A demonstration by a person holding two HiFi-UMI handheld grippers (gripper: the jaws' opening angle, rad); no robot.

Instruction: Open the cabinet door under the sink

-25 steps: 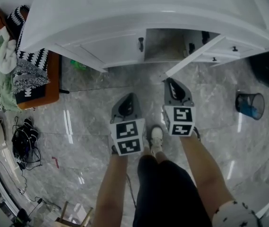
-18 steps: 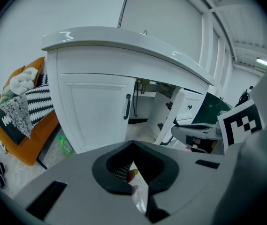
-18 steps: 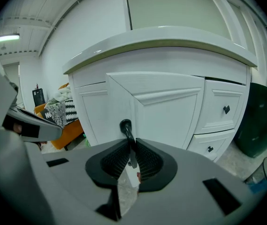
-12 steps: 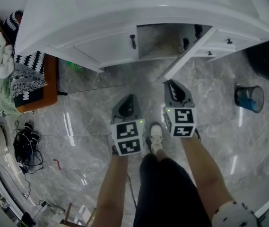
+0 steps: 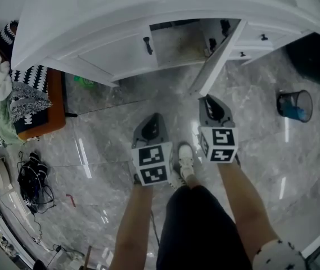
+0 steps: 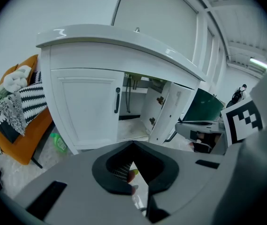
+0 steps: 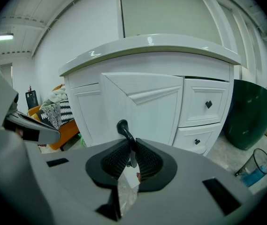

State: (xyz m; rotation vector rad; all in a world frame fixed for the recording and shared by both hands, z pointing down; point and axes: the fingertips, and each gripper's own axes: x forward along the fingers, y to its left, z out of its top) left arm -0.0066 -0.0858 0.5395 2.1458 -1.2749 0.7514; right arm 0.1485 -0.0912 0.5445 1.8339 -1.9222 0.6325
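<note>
Setting: grey marble floor (image 5: 98,145); white vanity cabinet (image 5: 92,16) beneath a sink counter; orange chair (image 5: 55,110) heaped with cloths to its left, small bin (image 5: 294,107) to its right

Item 1: cabinet door (image 5: 218,52), the right-hand leaf, swung well out from the frame with the dark interior showing behind it; the neighbouring left door (image 5: 117,54) is closed

Item 2: right hand-held gripper (image 7: 131,150), jaws clamped on the black door handle (image 7: 123,127), which rises from between the pads; the door panel fills the view just beyond

Item 3: left hand-held gripper (image 6: 133,146), jaws together on nothing, held low and apart from the cabinet

Step, as judged: the opening pull looks nearly complete. The next move likely calls for a short further arc about the hinge, or a clean release of the handle
</note>
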